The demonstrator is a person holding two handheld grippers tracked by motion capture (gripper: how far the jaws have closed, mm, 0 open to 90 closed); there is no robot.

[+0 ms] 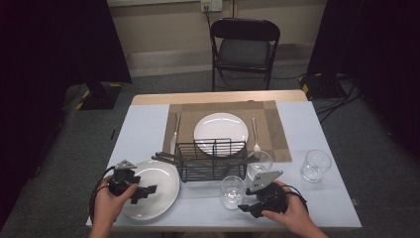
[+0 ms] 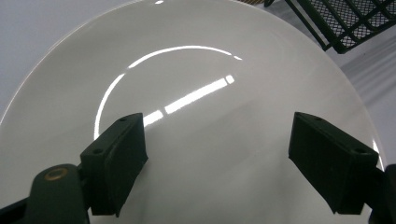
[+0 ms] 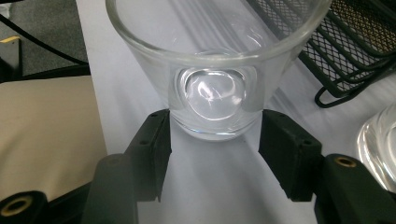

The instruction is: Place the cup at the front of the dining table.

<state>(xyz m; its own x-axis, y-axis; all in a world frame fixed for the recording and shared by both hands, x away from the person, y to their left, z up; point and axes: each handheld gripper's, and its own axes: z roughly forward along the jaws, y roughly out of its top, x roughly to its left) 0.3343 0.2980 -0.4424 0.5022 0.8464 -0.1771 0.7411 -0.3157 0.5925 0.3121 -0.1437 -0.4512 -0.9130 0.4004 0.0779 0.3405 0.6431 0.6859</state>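
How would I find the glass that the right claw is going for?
Start at the black wire basket in the middle of the table. Just in front of its right corner stands a clear glass. Of the three glasses, it is nearest the person, with the right claw around its base.

Plate [image 1: 158,191]: white, glossy, round; laid flat at the worktop's near left, just left of the wire basket.
Glass [image 1: 232,191]: clear, empty, upright; stood near the front edge, right of the plate.
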